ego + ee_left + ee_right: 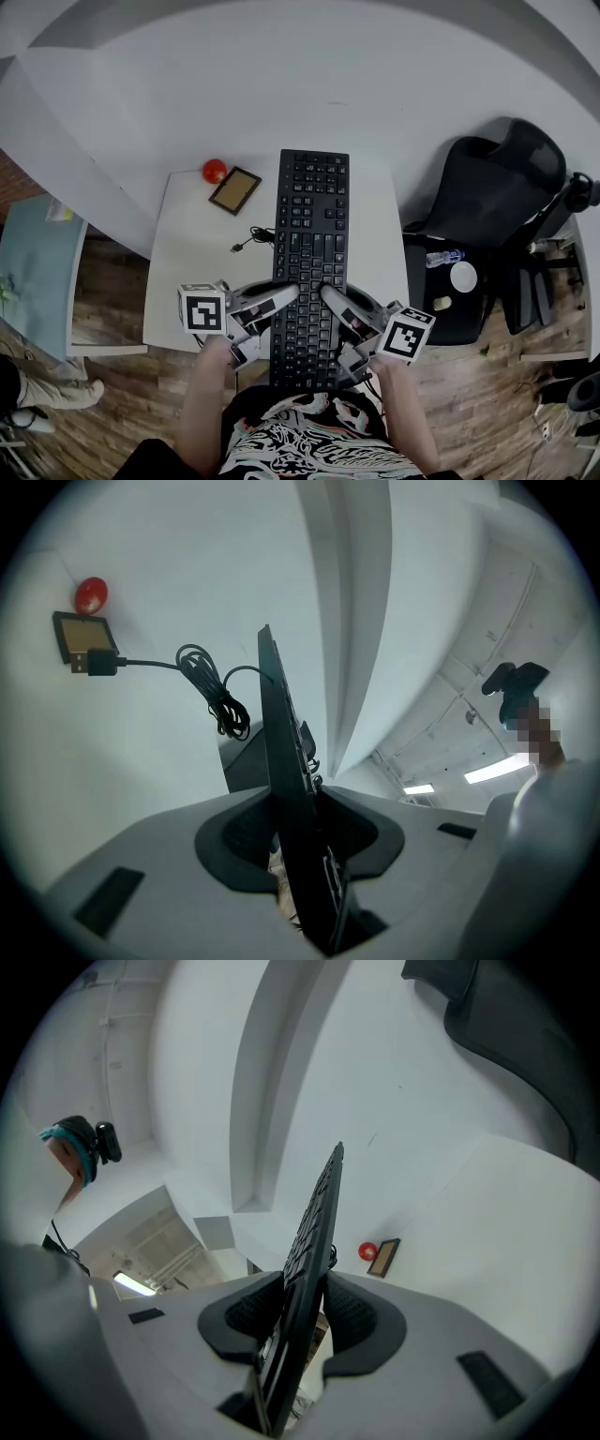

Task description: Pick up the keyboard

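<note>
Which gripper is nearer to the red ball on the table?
Left. The left gripper clamps the keyboard edge on the side of the red ball; the right gripper clamps the opposite edge, farther away.

A: Walls and floor?
B: Plain white wall; wood-plank floor.
A: Furniture?
B: Small white tabletop by the wall. Black office chair to its right. Pale teal table at far left.
A: Lighting?
B: Ceiling strip lights, lit.

One keyboard; two hand-held grippers; one red ball; one frame; one chair; one table.
</note>
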Tool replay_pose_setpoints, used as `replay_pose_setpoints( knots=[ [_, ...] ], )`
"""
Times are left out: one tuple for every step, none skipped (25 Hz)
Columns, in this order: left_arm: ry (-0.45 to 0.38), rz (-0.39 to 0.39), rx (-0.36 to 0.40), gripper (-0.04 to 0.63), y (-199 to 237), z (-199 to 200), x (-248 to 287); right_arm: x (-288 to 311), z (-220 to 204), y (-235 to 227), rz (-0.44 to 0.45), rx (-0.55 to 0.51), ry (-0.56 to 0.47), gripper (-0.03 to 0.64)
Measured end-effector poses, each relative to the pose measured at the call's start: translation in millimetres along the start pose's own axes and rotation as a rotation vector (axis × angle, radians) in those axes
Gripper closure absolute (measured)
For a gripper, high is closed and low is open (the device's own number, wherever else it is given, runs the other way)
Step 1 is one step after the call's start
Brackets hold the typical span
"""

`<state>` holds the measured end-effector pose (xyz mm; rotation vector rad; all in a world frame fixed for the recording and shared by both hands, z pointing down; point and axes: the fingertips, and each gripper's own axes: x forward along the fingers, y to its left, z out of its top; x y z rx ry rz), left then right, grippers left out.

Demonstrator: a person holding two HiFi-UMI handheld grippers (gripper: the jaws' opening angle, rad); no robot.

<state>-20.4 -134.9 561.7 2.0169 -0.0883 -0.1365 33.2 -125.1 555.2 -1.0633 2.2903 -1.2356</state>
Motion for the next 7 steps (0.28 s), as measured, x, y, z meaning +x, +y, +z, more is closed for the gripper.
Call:
replay_pose_setpoints(
  knots=[
    [0.000, 0.000, -0.001, 0.474, 0.1, 0.0, -0.1, 0.1, 0.0, -0.1, -0.001, 0.000, 0.000, 0.465],
    [0.001, -0.001, -0.002, 0.474, 0.3, 0.3, -0.1, 0.4, 0.0, -0.2, -0.002, 0.001, -0.001, 0.465],
    [0.002, -0.001, -0.002, 0.474, 0.6, 0.6, -0.2, 0.7, 0.0, -0.4, -0.004, 0.003, -0.002, 0.465],
    [0.005, -0.001, 0.000, 0.474, 1.4, 0.8, -0.5, 1.1, -0.1, -0.7, -0.005, 0.005, -0.002, 0.465],
    [0.008, 0.000, 0.002, 0.474, 2.3, 1.0, -1.0, 1.4, -0.2, -0.9, -0.007, 0.006, -0.003, 0.465],
    [0.011, 0.000, 0.004, 0.474, 3.2, 1.1, -1.3, 1.8, -0.4, -1.1, -0.009, 0.008, -0.003, 0.465],
    [0.014, 0.000, 0.004, 0.474, 3.9, 1.3, -1.6, 2.2, -0.5, -1.2, -0.010, 0.010, -0.004, 0.465]
  ],
)
